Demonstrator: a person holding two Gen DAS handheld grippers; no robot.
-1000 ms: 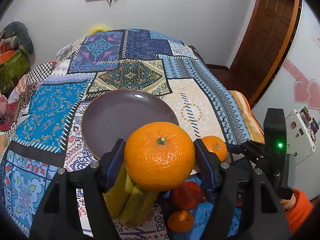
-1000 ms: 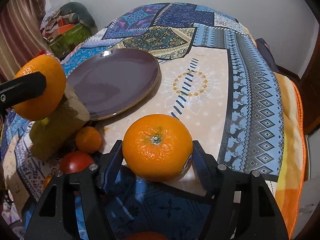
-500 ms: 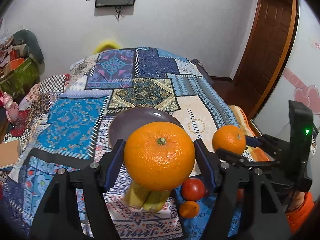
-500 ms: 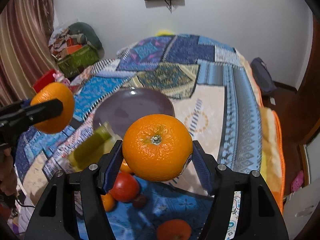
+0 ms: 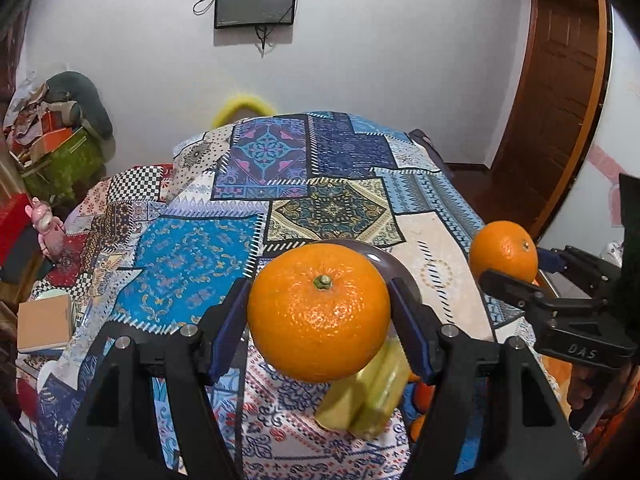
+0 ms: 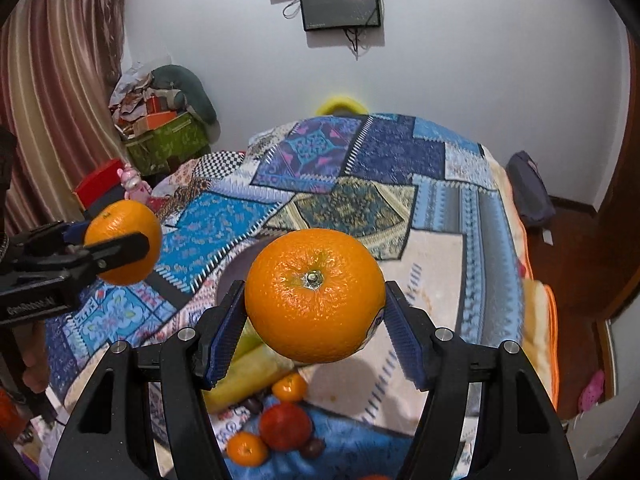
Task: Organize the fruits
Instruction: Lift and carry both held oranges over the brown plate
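clamped between the blue-padded black fingers of the left hand-held gripper (image 5: 319, 312), a large round orange with a green stem nub (image 5: 319, 312) — stem toward the camera, raised above the patchwork-patterned blue bedspread (image 5: 192, 256). gripped the same way in the right hand-held gripper (image 6: 315, 295), a second round orange with a pale grey-green stem scar (image 6: 315, 295), a sliver of sticker showing at its lower right edge, likewise held in the air with both pads pressed against its sides. seen from the left wrist view, the right gripper (image 5: 504, 258) off to the right, holding its orange (image 5: 503, 251) at about the same height, well apart from the left one. seen from the right wrist view, the left gripper (image 6: 122, 242) at the far left with its orange (image 6: 123, 242). below and behind the left orange, only the far rim of a round dark purple plate (image 5: 374, 249) showing on the bedspread. beside that plate, nearer the camera, a bunch of yellow-green bananas (image 5: 370, 392) lying on the cloth. just past the bananas, in the right wrist view, a small cluster on the cloth — a red tomato (image 6: 285, 426), a small orange mandarin (image 6: 289, 387) beside the bananas, another small mandarin (image 6: 247, 449) nearer the camera, and dark round fruits (image 6: 313, 448) too small to identify
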